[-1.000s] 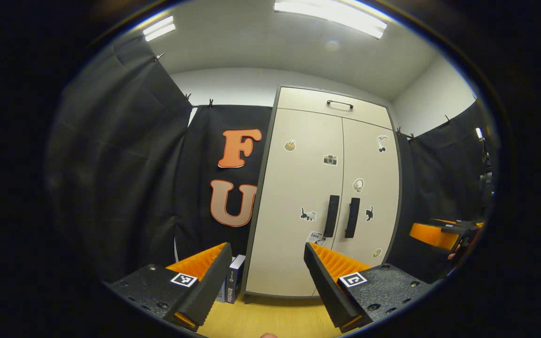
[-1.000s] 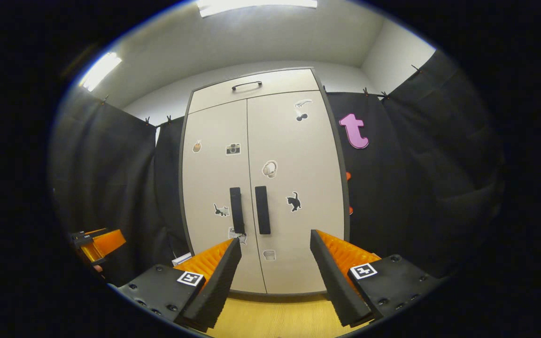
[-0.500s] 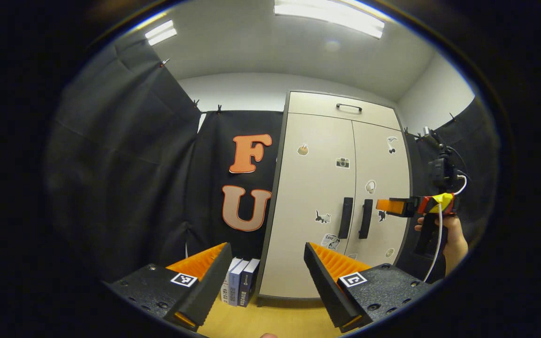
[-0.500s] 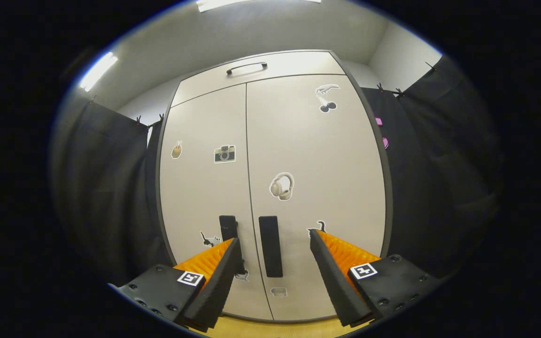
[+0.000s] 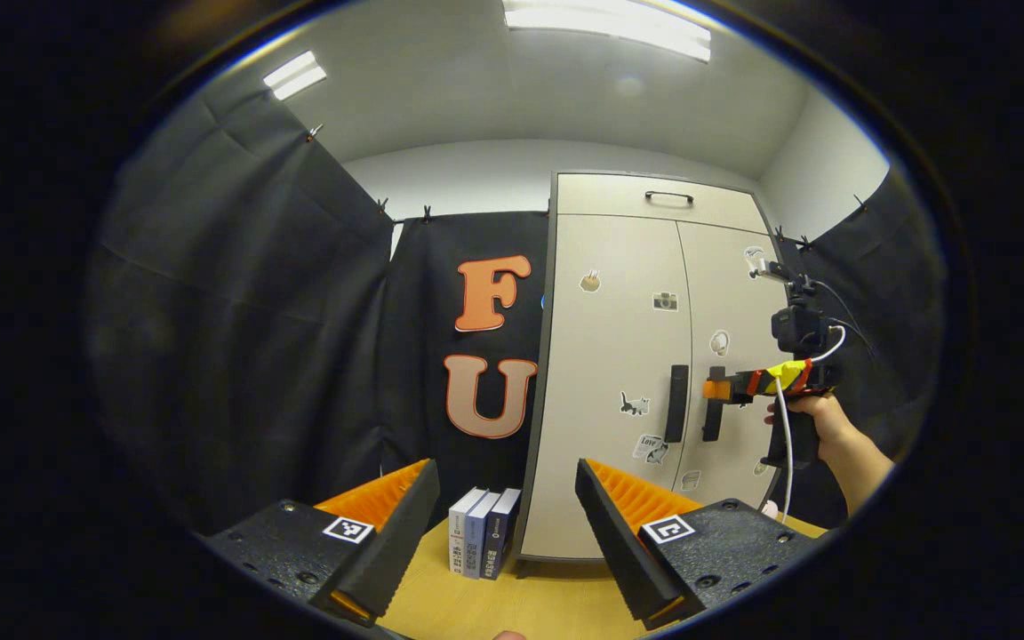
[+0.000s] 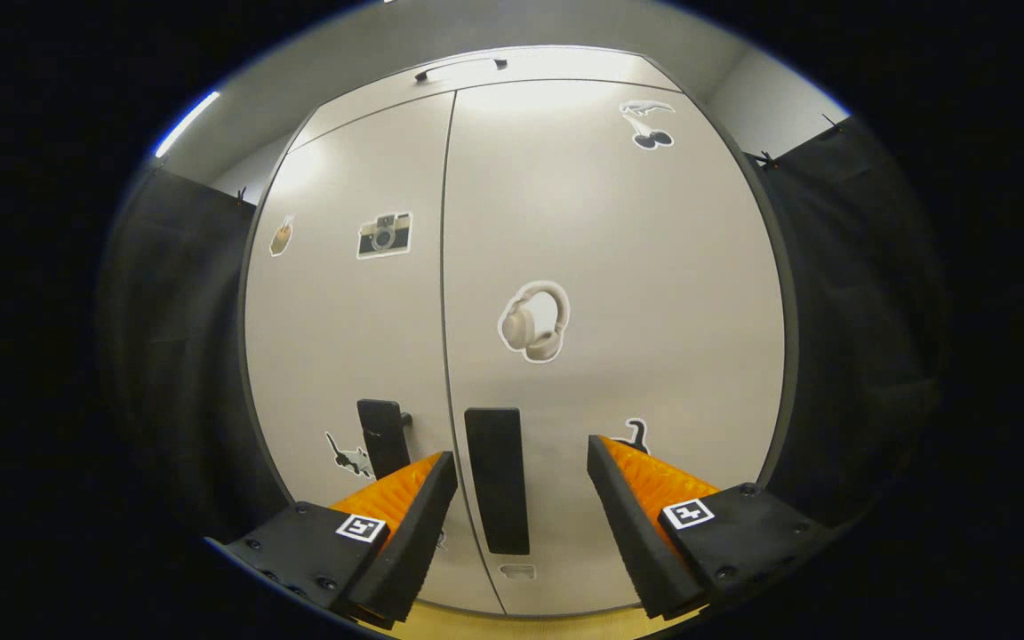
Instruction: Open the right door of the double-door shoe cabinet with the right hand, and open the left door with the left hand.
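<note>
— Where do the grippers stand?
— Right gripper (image 6: 521, 471), fingers spread, frames the right door's handle (image 6: 496, 480) of the closed shoe cabinet (image 5: 619, 267); left gripper (image 5: 508, 498) hangs well back, likewise agape

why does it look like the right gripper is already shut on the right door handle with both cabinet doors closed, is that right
Not quite. The right gripper is open, not shut: in the right gripper view its fingers stand apart on either side of the right door handle without pressing on it. The rest holds: both doors of the shoe cabinet are closed.
</note>
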Demonstrator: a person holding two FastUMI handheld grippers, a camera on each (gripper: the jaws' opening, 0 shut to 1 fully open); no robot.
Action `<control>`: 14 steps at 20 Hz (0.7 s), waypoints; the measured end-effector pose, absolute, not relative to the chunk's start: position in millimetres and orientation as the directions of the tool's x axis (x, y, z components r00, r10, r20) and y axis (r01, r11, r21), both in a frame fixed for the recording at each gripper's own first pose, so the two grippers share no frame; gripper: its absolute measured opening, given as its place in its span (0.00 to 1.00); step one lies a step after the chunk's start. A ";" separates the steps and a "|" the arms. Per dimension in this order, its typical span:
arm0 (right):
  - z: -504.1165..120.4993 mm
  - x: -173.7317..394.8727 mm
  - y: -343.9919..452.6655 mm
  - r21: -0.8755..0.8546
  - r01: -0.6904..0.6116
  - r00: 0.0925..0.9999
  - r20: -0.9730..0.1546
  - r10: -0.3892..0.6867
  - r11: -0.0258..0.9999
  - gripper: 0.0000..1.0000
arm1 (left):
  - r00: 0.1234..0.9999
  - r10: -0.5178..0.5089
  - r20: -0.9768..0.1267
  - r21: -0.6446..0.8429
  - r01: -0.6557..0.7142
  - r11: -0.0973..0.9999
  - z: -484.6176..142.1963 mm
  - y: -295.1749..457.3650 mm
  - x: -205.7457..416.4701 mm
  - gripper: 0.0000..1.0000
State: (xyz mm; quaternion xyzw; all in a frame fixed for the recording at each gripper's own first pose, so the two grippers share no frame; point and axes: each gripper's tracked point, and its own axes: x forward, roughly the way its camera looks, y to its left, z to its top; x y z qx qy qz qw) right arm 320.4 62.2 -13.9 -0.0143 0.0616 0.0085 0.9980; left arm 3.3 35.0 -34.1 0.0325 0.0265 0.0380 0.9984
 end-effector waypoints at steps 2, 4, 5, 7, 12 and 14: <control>-20.3 329.4 61.2 -0.049 -0.004 0.992 -0.127 -0.002 0.999 0.97 | 0.996 0.073 -0.044 0.061 -0.070 0.996 -34.9 31.1 3.7 0.95; -27.6 339.0 58.5 -0.066 0.012 0.990 -0.136 -0.021 0.998 0.97 | 0.996 0.071 -0.047 0.064 -0.068 0.996 -36.6 28.9 4.5 0.94; -32.1 340.1 50.3 -0.085 0.052 0.988 -0.142 -0.064 0.995 0.97 | 0.996 0.074 -0.048 0.065 -0.070 0.995 -37.0 28.8 4.7 0.95; -29.3 340.6 50.4 -0.116 0.065 0.990 -0.118 -0.079 0.991 0.90 | 0.996 0.078 -0.046 0.065 -0.075 0.995 -37.7 28.6 5.0 0.95; -29.5 341.9 55.9 -0.127 0.068 0.991 -0.102 -0.081 0.990 0.85 | 0.996 0.074 -0.049 0.066 -0.071 0.995 -41.4 26.4 7.4 0.94; -32.9 341.0 66.2 -0.123 0.040 0.992 -0.110 -0.054 0.992 0.77 | 0.996 0.072 -0.048 0.060 -0.069 0.996 -40.9 25.7 7.8 0.94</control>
